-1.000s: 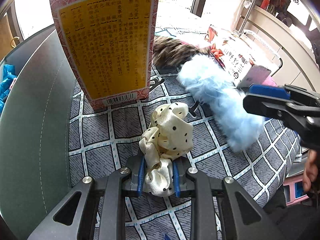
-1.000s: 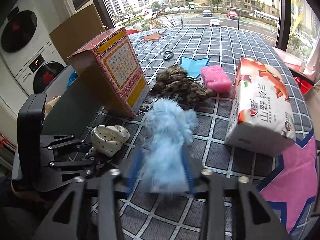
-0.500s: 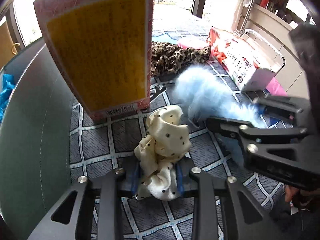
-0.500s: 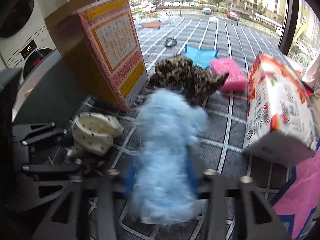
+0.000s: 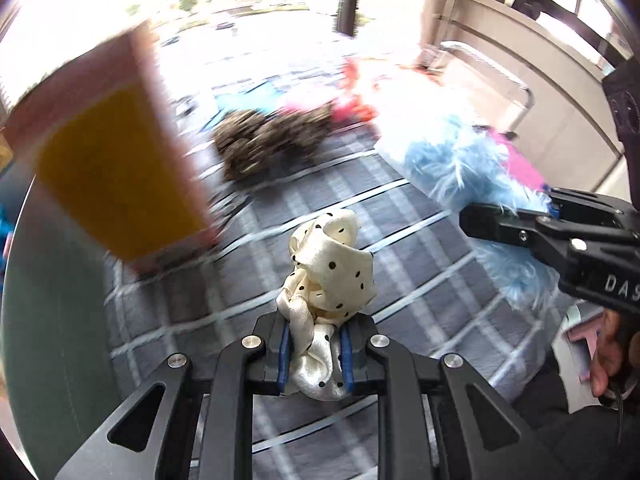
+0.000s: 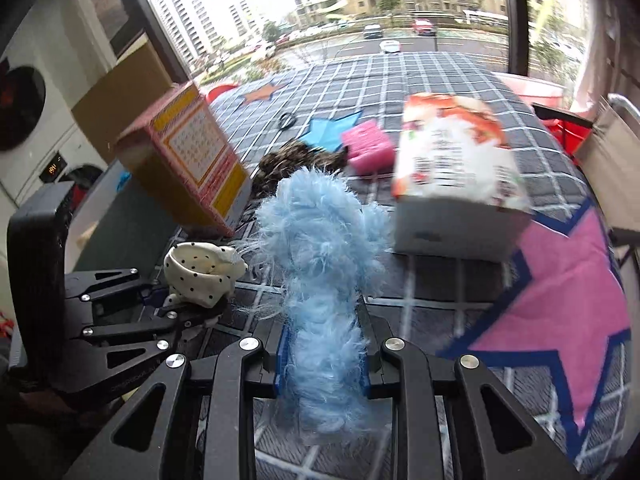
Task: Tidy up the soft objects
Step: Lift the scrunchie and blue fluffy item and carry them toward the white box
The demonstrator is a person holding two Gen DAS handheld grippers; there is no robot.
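Gripping the cream polka-dot scrunchie (image 5: 328, 280) w/ our left gripper (image 5: 313, 356), low centre of the left wrist view; blue pads clamp its lower end and the rest bunches up above the fingertips. At the right edge of that view we see our right gripper (image 5: 516, 218) w/ the light-blue fluffy scrunchie (image 5: 472, 168) spilling out toward upper left. In the right wrist view the right gripper (image 6: 320, 356) is clenched on that fluffy piece (image 6: 320, 248), which rises from bottom centre to mid-frame. Left gripper (image 6: 176, 304) and the dotted scrunchie (image 6: 202, 270) sit just beside it, lower left. On the grey checked cloth (image 6: 440, 80): red-and-yellow carton (image 6: 188, 160) upper left, leopard-print fabric (image 6: 288, 160) behind the fluff, pink sponge (image 6: 368, 144) and tissue pack (image 6: 456, 172) to the right.
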